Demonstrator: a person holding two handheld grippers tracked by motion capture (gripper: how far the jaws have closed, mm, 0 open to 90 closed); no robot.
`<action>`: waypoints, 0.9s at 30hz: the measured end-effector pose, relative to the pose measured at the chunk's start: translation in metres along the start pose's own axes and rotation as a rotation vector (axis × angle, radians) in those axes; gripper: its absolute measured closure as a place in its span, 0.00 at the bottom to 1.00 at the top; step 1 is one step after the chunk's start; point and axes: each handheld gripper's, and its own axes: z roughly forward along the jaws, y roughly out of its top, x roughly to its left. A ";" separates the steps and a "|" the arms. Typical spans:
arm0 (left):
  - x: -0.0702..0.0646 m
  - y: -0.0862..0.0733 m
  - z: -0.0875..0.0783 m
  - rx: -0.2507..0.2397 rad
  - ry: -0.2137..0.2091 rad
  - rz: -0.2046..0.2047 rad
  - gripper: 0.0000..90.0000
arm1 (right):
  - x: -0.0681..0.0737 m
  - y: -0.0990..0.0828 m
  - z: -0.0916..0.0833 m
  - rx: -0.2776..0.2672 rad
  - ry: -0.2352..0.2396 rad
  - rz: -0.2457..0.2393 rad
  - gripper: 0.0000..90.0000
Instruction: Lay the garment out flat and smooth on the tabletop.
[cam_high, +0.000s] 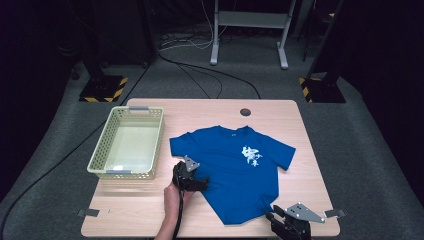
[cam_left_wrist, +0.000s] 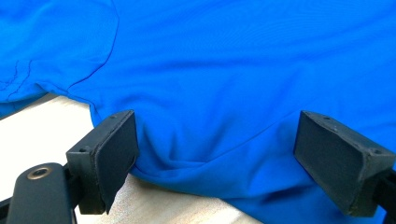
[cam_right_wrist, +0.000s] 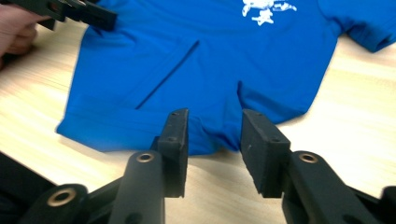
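At the desk's near edge, toward its right corner, the right hand-held gripper (cam_high: 278, 218) is seen with its jaws parted; the hem of the blue cotton T-shirt with a white chest print (cam_high: 235, 170) lies just beyond them, apparently untouched, though the contact is hard to judge. The shirt is spread flat mid-desk. At its left side seam, the left hand-held gripper (cam_high: 199, 184) stands wide open astride a fabric fold. Farther left, a pale green perforated plastic basket (cam_high: 101, 141) is placed.
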 end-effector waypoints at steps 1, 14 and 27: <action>0.000 0.000 0.000 0.001 0.000 0.001 0.15 | 0.001 0.001 -0.002 -0.009 -0.004 -0.003 0.67; 0.000 0.000 0.000 0.001 0.000 0.001 0.15 | -0.014 0.018 0.066 0.139 -0.084 -0.007 0.58; 0.000 0.000 0.000 -0.001 0.004 0.002 0.15 | -0.022 -0.016 0.030 0.112 -0.169 0.025 0.49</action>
